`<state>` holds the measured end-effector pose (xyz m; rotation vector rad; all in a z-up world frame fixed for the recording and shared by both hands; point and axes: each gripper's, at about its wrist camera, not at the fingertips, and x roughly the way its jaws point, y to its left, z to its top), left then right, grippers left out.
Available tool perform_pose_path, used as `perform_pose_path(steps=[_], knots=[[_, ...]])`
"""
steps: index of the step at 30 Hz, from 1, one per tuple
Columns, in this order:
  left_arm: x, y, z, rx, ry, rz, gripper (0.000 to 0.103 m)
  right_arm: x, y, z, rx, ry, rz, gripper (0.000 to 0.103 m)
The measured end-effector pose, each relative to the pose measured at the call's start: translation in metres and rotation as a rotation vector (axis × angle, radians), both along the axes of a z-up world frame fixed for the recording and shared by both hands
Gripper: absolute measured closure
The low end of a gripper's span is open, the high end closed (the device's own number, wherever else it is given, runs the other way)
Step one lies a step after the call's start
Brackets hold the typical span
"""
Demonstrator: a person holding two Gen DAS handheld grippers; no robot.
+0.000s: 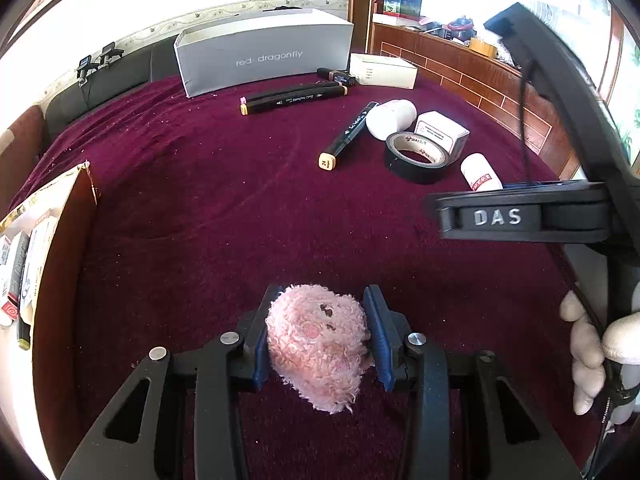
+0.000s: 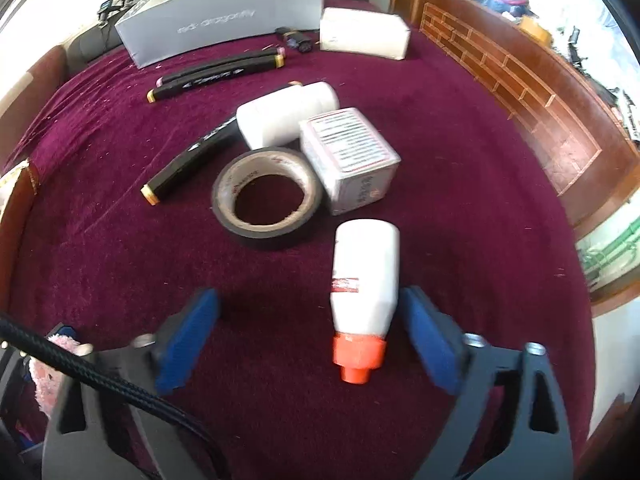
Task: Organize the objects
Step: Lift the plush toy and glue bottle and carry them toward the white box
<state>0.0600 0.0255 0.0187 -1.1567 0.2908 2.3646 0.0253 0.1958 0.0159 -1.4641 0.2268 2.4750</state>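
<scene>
A pink plush toy (image 1: 318, 344) is gripped between the blue pads of the left tool (image 1: 318, 334) above the maroon-covered desk (image 1: 200, 200). The right tool (image 2: 310, 334) is held open around a white bottle (image 2: 366, 280) lying near a tape roll (image 2: 266, 198).

Left gripper (image 1: 318, 336) angled downward, jaws closed on a pink plush (image 1: 316, 344); right gripper (image 2: 310, 336) angled downward, jaws apart, gripped by a white-gloved hand (image 1: 600, 356).
</scene>
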Motion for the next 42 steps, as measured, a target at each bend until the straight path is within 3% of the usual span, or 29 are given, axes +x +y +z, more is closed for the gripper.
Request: perform_pose_path(steps=[1,3,5,9,14,22,30,34,42], knots=[[0.000,0.000,0.000,-0.001,0.001,0.000,0.068,0.002,0.002,0.002,0.004,0.009,-0.008,0.047],[0.000,0.001,-0.001,-0.008,0.005,0.001,0.068,0.009,0.007,0.004,0.006,0.023,-0.029,0.066],[0.000,0.002,-0.001,-0.011,0.007,0.002,0.068,0.013,0.015,0.006,-0.014,0.041,-0.047,0.078],[0.000,0.001,-0.001,-0.008,0.008,0.009,0.072,0.021,0.027,0.008,-0.082,0.063,-0.066,0.079],[-0.002,-0.012,0.003,0.065,-0.026,0.026,0.078,0.029,0.026,0.009,-0.107,0.068,-0.053,0.079],[0.022,-0.032,0.037,0.156,0.021,0.038,0.079,0.052,0.018,0.030,-0.183,0.126,-0.026,0.078],[0.043,-0.112,0.089,0.255,0.112,0.111,0.079,0.055,-0.029,0.073,-0.255,0.212,0.109,0.078],[0.036,-0.174,0.100,0.229,0.169,0.235,0.078,0.041,-0.076,0.093,-0.302,0.229,0.232,0.078],[-0.003,-0.277,0.082,0.044,0.160,0.443,0.078,-0.004,-0.200,0.087,-0.410,0.161,0.472,0.078]])
